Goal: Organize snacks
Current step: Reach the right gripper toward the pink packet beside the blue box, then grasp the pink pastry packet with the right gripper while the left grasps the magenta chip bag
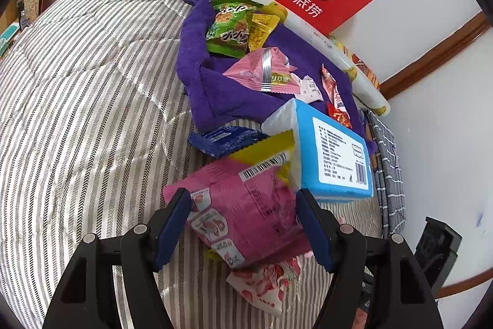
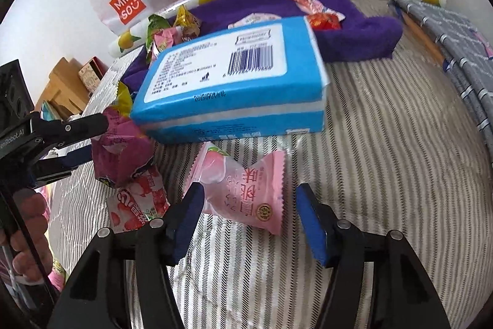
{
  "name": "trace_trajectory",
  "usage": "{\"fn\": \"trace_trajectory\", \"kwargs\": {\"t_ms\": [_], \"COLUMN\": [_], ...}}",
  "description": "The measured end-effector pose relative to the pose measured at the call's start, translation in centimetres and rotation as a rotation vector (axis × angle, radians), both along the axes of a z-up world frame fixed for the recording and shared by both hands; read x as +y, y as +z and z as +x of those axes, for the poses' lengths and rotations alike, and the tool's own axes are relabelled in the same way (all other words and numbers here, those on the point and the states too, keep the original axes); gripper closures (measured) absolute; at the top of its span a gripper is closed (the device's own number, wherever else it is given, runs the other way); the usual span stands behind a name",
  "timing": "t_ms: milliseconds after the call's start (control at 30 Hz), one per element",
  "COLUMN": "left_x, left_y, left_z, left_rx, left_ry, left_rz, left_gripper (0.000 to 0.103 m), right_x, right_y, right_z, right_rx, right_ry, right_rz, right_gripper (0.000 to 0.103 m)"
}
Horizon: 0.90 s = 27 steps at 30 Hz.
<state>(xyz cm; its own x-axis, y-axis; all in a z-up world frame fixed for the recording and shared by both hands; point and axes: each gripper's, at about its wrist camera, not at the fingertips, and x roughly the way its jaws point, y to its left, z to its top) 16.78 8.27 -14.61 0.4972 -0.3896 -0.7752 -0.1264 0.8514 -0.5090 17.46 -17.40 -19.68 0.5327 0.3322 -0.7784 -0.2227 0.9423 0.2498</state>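
Between the right tool's (image 2: 249, 221) parted blue pads lies a pale pink snack packet (image 2: 243, 193) on the striped bed, its long axis slanting across the gap. Left tool (image 1: 243, 227) straddles a magenta snack bag (image 1: 243, 205); whether it grips, I cannot tell.

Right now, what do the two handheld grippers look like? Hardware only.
Both match: the left gripper and right gripper have black angular finger arms with triangular cutouts, silver pivot pins and blue pads. In the right wrist view the left gripper's black body carries white lettering ending "enRobot.AI". No cables or sleeves are visible.
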Motion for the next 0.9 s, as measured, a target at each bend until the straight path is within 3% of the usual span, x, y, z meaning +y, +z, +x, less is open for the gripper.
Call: {"fn": "trace_trajectory", "kwargs": {"t_ms": [233,400,500,833,900], "left_x": [0.8,0.6,0.4,0.3,0.3], "left_y": [-0.5,-0.6,-0.7,0.3,0.5], "left_z": [-0.2,-0.7,-0.7,-1.1,-1.4], "left_rx": [0.032,0.033,0.024,-0.026,-0.033], "left_ry": [0.003,-0.006,0.000,-0.018,-0.021], "left_rz": [-0.010,-0.016,-0.016,-0.032,-0.034], "left_gripper": [0.034,0.034,0.034,0.064,0.065], "right_x": [1.9,3.7,3.9,1.6,1.2], "right_y": [-0.1,-0.6,-0.7,0.0,0.2], "right_z": [0.8,0.5,0.0,-0.5,-0.5], "right_rx": [-0.007,-0.062,-0.086,-0.090,-0.090], "right_ry": [-0.009,-0.010,-0.005,-0.015,-0.022], "right_rz": [-0.020,-0.142,-0.189,-0.145,-0.140], "right_gripper": [0.030,0.029,0.035,0.043,0.043]}}
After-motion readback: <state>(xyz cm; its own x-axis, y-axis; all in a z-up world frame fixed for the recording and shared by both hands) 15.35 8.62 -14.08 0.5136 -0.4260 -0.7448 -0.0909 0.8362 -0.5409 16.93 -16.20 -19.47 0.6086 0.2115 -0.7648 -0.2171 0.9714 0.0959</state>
